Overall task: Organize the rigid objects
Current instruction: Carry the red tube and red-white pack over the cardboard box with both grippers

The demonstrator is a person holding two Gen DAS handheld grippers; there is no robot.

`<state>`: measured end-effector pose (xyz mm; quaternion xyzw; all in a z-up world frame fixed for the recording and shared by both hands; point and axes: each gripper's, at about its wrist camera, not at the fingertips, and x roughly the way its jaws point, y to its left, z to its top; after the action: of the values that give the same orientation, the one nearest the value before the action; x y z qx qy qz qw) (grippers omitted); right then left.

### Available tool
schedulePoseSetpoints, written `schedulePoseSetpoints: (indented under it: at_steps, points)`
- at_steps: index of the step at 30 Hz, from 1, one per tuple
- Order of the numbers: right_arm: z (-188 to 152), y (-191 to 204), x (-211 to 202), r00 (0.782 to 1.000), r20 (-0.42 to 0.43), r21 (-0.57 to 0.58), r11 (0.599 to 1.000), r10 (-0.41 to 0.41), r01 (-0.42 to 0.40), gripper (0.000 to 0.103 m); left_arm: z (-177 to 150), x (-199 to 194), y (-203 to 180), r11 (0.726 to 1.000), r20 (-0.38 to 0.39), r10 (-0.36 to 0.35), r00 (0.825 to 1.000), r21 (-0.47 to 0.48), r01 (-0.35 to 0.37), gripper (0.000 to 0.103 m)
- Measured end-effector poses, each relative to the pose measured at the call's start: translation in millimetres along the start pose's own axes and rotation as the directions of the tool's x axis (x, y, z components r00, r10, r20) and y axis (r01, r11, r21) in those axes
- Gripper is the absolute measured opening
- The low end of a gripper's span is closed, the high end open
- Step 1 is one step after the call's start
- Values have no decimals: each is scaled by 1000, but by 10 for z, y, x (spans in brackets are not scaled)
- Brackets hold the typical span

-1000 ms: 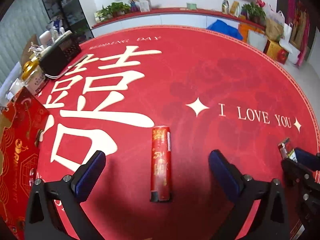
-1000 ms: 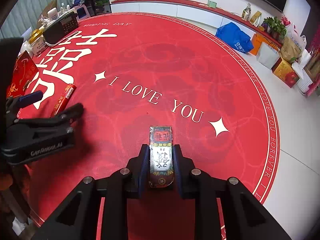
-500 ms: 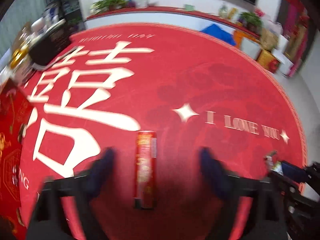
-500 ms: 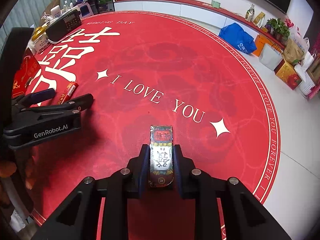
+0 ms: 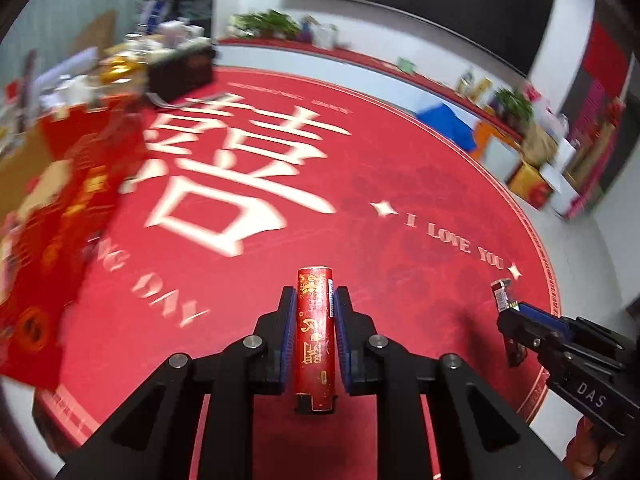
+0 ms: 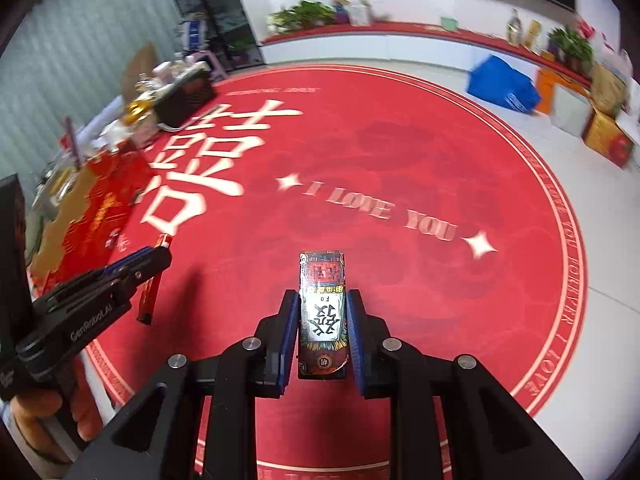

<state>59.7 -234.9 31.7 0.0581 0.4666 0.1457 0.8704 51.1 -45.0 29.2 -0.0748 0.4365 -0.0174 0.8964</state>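
Left gripper [image 5: 314, 312] jaws just closed, clamping red lighter [image 5: 314, 336], right gripper [image 6: 323, 316] gripping patterned lighter [image 6: 323, 312], red round carpet [image 5: 400, 184] below

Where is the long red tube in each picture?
Left wrist view: red tube, bottom centre, clamped in the left gripper.
Right wrist view: red tube, far left, in that same gripper.
Shared landmark: "I LOVE YOU" lettering.

surface: round red mat [image 6: 400, 152] | on it: red box [image 6: 92, 216]
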Motion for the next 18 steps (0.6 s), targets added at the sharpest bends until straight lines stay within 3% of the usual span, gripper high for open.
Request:
schedulePoseSetpoints:
  at_steps: [6,18]
  points:
    - [-68,334,58,999,5,-46,998,51,-51,25,-148,-322,219,994,74,105,992,-37,-103,20]
    - [-46,739,58,996,28,-115,990,83,-79,25,-79,-680,374,987,164,153,975,-77,-142,20]
